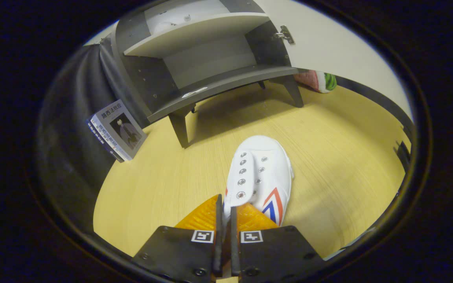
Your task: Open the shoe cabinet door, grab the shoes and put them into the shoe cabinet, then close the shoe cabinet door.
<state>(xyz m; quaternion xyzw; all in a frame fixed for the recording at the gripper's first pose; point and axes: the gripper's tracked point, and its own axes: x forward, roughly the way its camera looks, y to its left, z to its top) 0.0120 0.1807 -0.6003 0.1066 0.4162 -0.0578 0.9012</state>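
Observation:
A white canvas shoe point(262, 173) with metal eyelets and a red and blue chevron on its side points away from me, toe toward the cabinet. My gripper point(226, 206) is shut on the shoe's collar edge, which is pinched between both fingers. The shoe hangs over the yellow wooden tabletop point(340, 165). Beyond it stands the grey shoe cabinet point(210, 67) on short legs. Its white door point(328, 43) is swung wide open to the right, hinge showing. The lower shelf point(226, 82) and the upper shelf point(195, 33) hold no shoes.
A book point(117, 129) leans against the dark cloth wall left of the cabinet. A pink and green watermelon-patterned object point(317, 80) lies behind the cabinet's right leg, under the open door. Bare tabletop spreads to either side of the shoe.

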